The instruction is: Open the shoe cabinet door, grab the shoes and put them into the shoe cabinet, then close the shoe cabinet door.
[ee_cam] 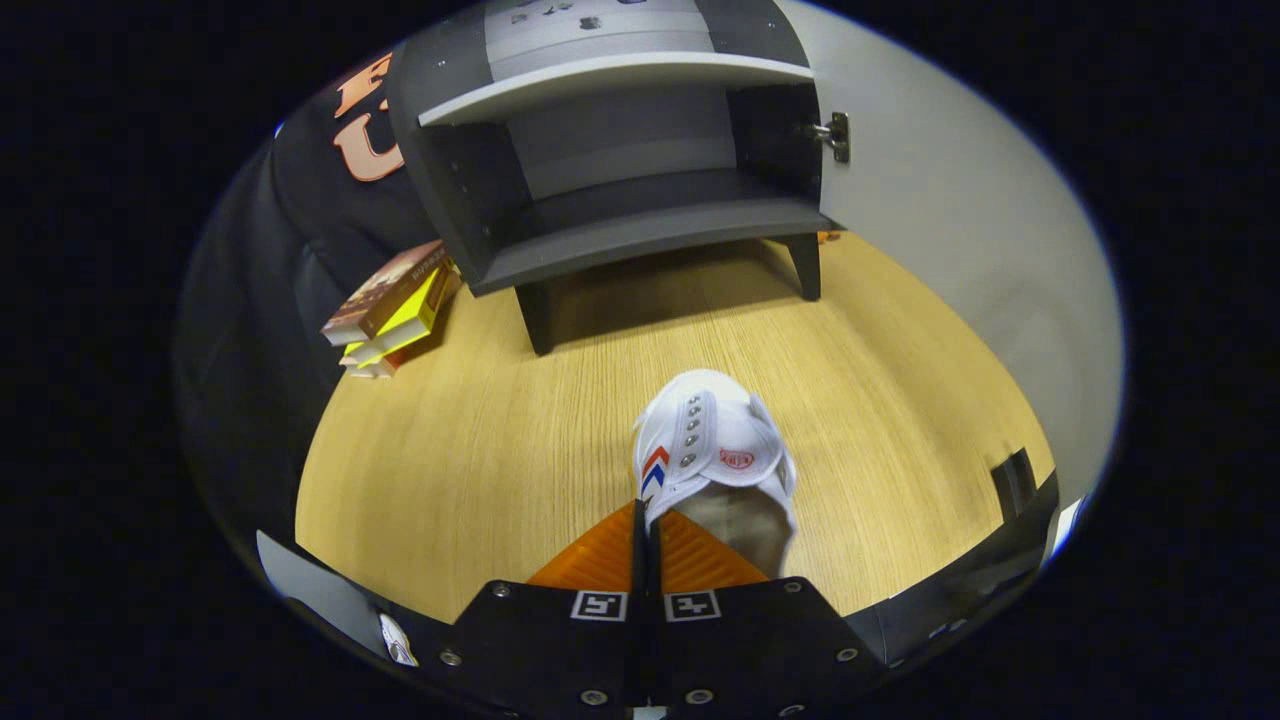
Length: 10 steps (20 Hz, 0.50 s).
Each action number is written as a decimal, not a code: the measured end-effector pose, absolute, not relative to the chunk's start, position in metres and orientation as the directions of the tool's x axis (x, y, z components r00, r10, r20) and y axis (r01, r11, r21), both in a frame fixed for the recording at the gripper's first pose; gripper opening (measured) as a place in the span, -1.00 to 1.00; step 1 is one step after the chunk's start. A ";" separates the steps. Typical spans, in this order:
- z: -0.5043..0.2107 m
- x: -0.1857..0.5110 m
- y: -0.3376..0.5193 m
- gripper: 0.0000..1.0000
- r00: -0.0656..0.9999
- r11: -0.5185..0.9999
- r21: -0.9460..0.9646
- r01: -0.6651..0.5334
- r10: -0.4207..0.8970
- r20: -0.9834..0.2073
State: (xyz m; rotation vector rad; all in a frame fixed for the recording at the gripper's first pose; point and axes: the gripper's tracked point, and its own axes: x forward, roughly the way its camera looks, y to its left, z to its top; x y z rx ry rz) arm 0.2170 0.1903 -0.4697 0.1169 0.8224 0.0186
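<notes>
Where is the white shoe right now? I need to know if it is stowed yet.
Not stowed: the white shoe is pinched at its side by the closed fingers of the hand-held gripper, above the wooden floor, short of the open shoe cabinet.

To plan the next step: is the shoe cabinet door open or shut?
Open: the door is swung aside, showing bare shelves in the cabinet.

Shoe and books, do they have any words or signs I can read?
On the shoe, pinched in the shut gripper: a red oval badge, letters too small to read; a red and blue chevron sign.
On the top book: spine words too blurred to read.
On the gripper's square markers: patterns, no words.
</notes>
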 end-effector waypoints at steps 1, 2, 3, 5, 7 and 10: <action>-0.457 0.219 0.194 -1.00 0.693 0.992 0.125 0.018 0.078 -0.717; -0.443 0.221 0.196 -1.00 0.710 0.991 0.131 0.011 0.085 -0.699; -0.431 0.224 0.196 -1.00 0.726 0.991 0.131 0.002 0.088 -0.682; -0.400 0.230 0.198 -1.00 0.765 0.992 0.123 -0.013 0.089 -0.638; -0.365 0.240 0.200 -1.00 0.807 0.992 0.121 -0.030 0.095 -0.582; -0.312 0.252 0.206 -1.00 0.866 0.992 0.114 -0.061 0.109 -0.488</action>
